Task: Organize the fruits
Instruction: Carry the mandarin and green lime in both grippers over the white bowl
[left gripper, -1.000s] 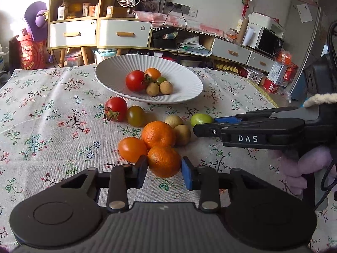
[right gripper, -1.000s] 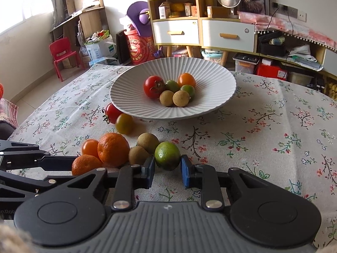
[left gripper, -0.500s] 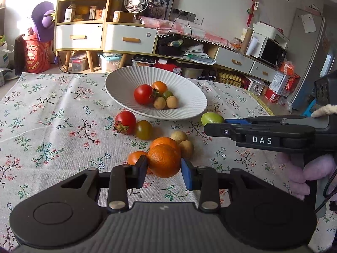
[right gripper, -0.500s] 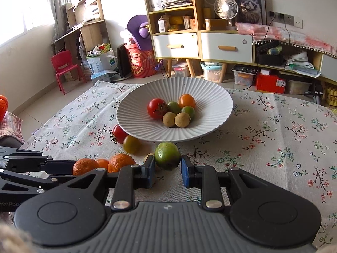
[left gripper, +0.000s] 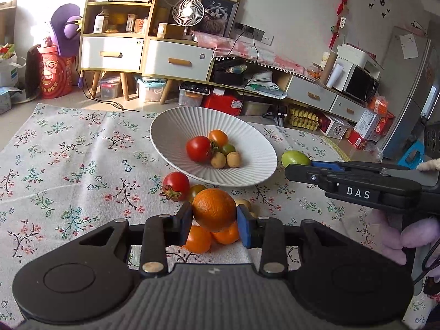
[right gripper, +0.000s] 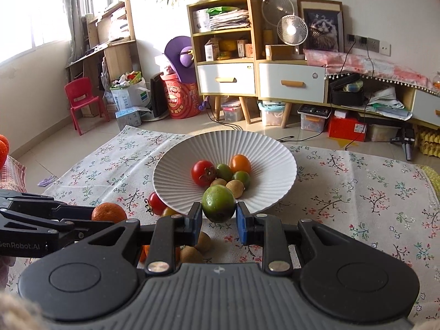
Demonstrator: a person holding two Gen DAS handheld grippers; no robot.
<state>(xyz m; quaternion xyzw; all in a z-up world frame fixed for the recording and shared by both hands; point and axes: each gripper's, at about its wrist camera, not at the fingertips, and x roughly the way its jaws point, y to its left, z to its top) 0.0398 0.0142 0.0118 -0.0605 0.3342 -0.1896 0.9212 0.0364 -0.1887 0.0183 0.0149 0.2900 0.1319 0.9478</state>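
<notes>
Gripping an orange point(left gripper: 214, 212), the left gripper point(left gripper: 214, 221) has both blue pads pressed on the fruit's sides and carries it clear of the floral tablecloth point(left gripper: 68, 165). Below and just past its fingertips sit two smaller oranges point(left gripper: 198, 238) on the cloth, touching each other. Ahead-left of the left gripper lies a red tomato point(left gripper: 176, 185), with a dark greenish tomato point(left gripper: 195, 190) touching it on the right. A brown kiwi-like fruit point(left gripper: 244, 203) peeks out just right of the held orange.

Straight ahead of both grippers is the white ribbed bowl point(left gripper: 247, 148), holding a red tomato, an orange one, green ones and two small brown fruits (bunched together at the middle).

The right gripper point(right gripper: 218, 221) is clamped on a green lime point(right gripper: 218, 203), pads on both sides, held off the cloth right at the bowl's near rim point(right gripper: 258, 206). From the left wrist view the lime point(left gripper: 295, 158) sits at the tip of the right gripper, just beside the bowl's right edge. Under the right gripper's fingers, two brown fruits point(right gripper: 203, 242) rest on the cloth.

From the right wrist view, the left gripper comes in from the left with its orange point(right gripper: 109, 212) at the tip.
</notes>
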